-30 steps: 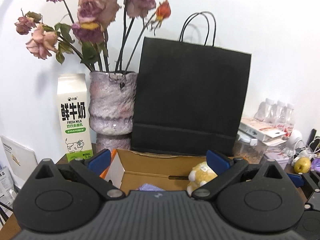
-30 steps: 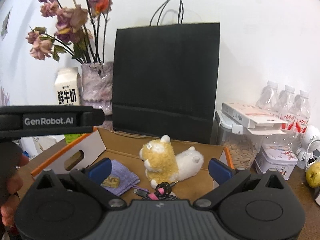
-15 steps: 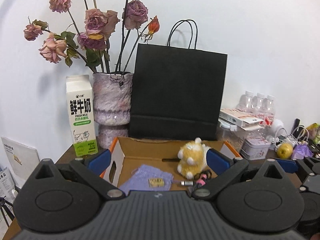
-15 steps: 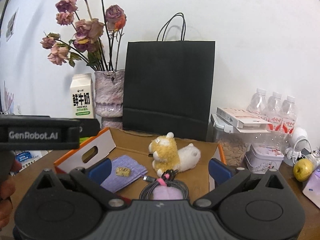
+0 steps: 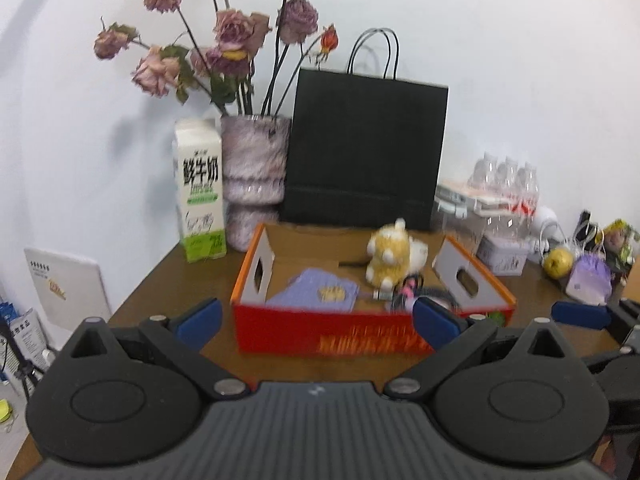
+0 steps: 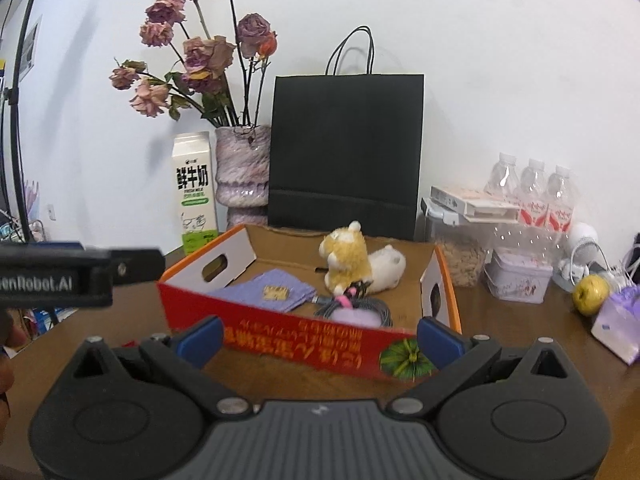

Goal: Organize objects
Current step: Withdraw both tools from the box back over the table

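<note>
A red cardboard box (image 5: 332, 334) (image 6: 304, 342) stands on the brown table. Inside lie a yellow-and-white plush toy (image 5: 390, 258) (image 6: 354, 260), a purple cloth (image 5: 316, 290) (image 6: 264, 290) with a small yellow item on it, and a coiled cable (image 6: 360, 308) with a pink tie. My left gripper (image 5: 316, 320) is open and empty, in front of the box. My right gripper (image 6: 320, 338) is open and empty, also in front of the box. The left gripper's body shows at the left of the right wrist view (image 6: 60, 278).
Behind the box stand a milk carton (image 5: 200, 192), a vase of dried roses (image 5: 254, 176) and a black paper bag (image 5: 364, 152). At the right are water bottles (image 6: 532, 188), a tin (image 6: 518, 276), an apple (image 6: 590, 288) and a purple pack (image 6: 620, 320).
Both grippers have drawn back from over the box toward the table's near edge. The box's red front wall now shows in both views. Both stay open and empty.
</note>
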`<state>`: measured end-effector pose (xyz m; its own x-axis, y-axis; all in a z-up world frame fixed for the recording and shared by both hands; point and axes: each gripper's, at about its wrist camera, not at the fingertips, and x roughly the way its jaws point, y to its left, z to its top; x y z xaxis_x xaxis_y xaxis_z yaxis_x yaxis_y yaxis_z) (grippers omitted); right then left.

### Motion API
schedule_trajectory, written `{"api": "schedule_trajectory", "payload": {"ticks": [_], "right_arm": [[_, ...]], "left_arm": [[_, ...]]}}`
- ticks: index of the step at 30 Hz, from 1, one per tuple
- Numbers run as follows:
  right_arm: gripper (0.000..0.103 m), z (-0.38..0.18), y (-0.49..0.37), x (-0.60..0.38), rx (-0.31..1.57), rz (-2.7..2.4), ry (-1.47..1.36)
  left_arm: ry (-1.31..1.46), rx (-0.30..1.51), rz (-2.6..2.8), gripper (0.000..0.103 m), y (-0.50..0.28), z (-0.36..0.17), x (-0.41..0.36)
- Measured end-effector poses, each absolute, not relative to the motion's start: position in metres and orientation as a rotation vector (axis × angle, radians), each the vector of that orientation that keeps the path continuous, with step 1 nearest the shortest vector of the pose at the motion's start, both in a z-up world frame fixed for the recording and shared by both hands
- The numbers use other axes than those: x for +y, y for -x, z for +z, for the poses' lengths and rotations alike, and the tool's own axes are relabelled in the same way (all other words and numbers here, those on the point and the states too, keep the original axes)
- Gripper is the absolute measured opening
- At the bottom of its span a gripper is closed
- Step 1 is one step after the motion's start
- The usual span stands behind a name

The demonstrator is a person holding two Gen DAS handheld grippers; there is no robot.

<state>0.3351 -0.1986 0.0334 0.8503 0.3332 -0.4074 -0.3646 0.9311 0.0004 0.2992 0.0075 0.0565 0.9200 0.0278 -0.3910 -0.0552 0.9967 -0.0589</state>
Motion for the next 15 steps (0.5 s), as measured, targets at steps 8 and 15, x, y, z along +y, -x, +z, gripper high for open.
{"api": "schedule_trajectory", "payload": {"ticks": [8, 15], "right_arm": [[0.103, 0.013, -0.299, -0.2, 0.468, 0.373, 0.102], [0.103, -0.008, -0.279, -0.196, 0.525, 0.365, 0.13]], "left_arm": [[0.052, 0.454, 0.046, 0.103, -0.265, 0.035, 0.018], [0.024, 0.532, 0.015, 0.103, -0.245, 0.008, 0.026]]}}
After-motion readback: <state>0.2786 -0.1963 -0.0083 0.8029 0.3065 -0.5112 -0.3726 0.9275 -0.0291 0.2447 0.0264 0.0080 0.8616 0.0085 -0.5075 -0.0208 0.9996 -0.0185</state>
